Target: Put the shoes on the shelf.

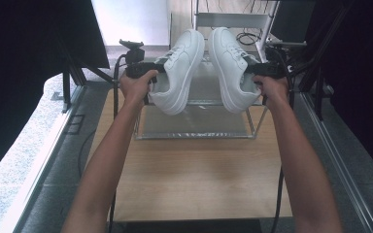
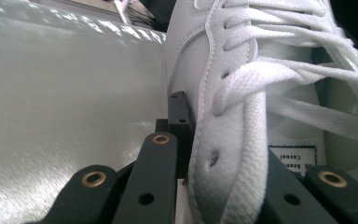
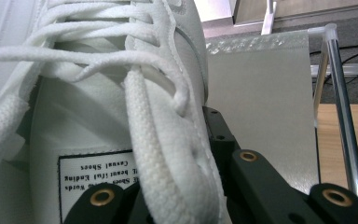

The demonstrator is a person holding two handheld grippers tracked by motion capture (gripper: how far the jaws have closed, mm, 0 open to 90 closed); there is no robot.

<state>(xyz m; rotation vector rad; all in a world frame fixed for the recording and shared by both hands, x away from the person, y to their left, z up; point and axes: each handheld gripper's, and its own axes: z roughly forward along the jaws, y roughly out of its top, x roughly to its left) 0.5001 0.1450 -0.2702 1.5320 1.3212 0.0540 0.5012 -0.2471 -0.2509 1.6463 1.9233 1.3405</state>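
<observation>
High view: the left gripper (image 1: 156, 73) is clamped on the collar of the left white sneaker (image 1: 179, 70), and the right gripper (image 1: 252, 72) is clamped the same way on the right white sneaker (image 1: 230, 68). In the left gripper view the black jaws pinch the padded side wall of the shoe's opening (image 2: 223, 154), one jaw outside and one inside; the right gripper view shows the same hold, beside the tongue label (image 3: 98, 175). Both shoes hang in the air, toes up and away from the person, soles facing outward, above a metal-framed rack (image 1: 194, 133) with a frosted shelf that stands at the far end of the wooden table (image 1: 194, 179).

The sneakers look light but bulky, with a stiff sole and a soft, yielding upper. The collar edge compresses under the jaws, so the shoe may swing or twist about that pinch. Loose laces (image 2: 307, 70) could snag. A hold deeper on the collar, near the heel, would likely steady it better.
</observation>
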